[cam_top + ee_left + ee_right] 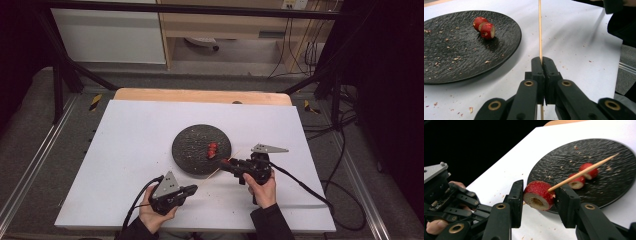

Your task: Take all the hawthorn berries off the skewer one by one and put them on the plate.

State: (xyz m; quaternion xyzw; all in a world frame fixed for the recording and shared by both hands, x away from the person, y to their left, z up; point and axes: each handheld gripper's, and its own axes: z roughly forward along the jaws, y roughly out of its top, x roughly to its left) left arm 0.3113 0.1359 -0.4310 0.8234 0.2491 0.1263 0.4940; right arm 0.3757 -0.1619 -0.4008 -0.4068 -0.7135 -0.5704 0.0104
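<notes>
beside the black plate (201, 149) on the white surface (130, 150) | left gripper (541, 62) clenched on skewer (540, 30) | right gripper (537, 195) grasping strawberry slice (538, 195) — skewer's going through it | step: threading, looks like | next: push it down — two slices (484, 27) left on plate

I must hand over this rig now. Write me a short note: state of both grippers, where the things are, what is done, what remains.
Left gripper: shut on the wooden skewer, held over the white table.
Right gripper: shut on a strawberry slice; the skewer passes through it.
Black plate: two more slices lie on it, beside each other.
Done: one slice threaded.
Left, probably: thread the two slices from the plate.
</notes>
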